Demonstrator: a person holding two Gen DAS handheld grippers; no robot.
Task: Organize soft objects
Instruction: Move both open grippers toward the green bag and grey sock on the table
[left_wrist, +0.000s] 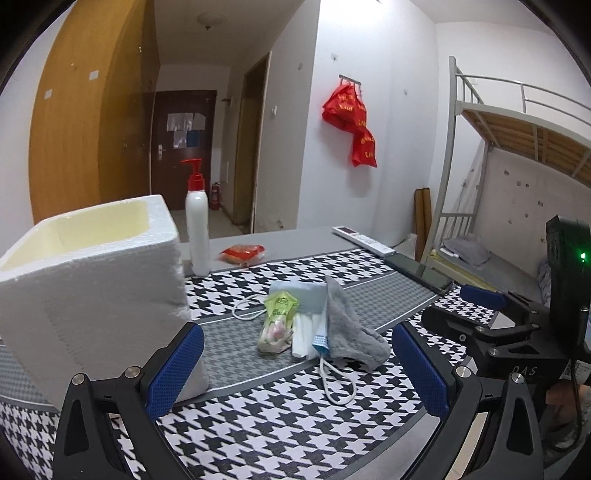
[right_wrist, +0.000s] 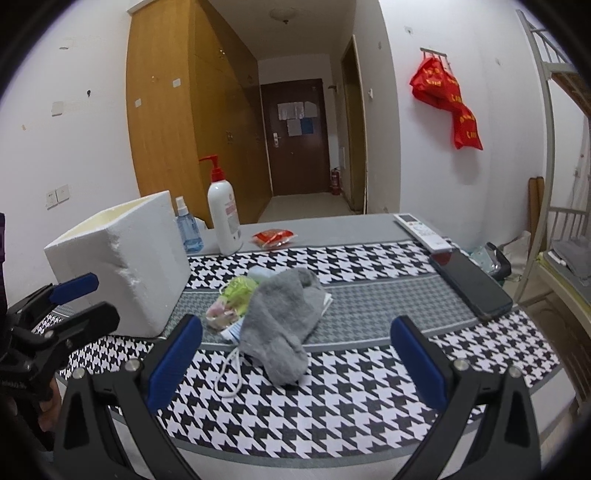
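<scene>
A pile of soft things lies mid-table: a grey sock (left_wrist: 351, 328) (right_wrist: 280, 325), a green-topped snack packet (left_wrist: 277, 325) (right_wrist: 236, 299), a pale blue folded cloth (left_wrist: 306, 293) and a face mask with white ear loops (left_wrist: 334, 384) (right_wrist: 231, 373). A white foam box (left_wrist: 92, 280) (right_wrist: 125, 266) stands open-topped at the left. My left gripper (left_wrist: 297, 369) is open just short of the pile, its left finger beside the box. My right gripper (right_wrist: 295, 362) is open, the sock's toe between its fingers without touching them. It also shows at the right of the left wrist view (left_wrist: 465, 308).
A houndstooth cloth (right_wrist: 351, 406) covers the table. At the back stand a red-pump lotion bottle (right_wrist: 223, 218), a blue spray bottle (right_wrist: 188, 229) and a red packet (right_wrist: 273, 236). A remote (right_wrist: 421, 230) and a dark phone (right_wrist: 471, 284) lie at the right edge; a bunk bed (left_wrist: 517, 147) stands beyond.
</scene>
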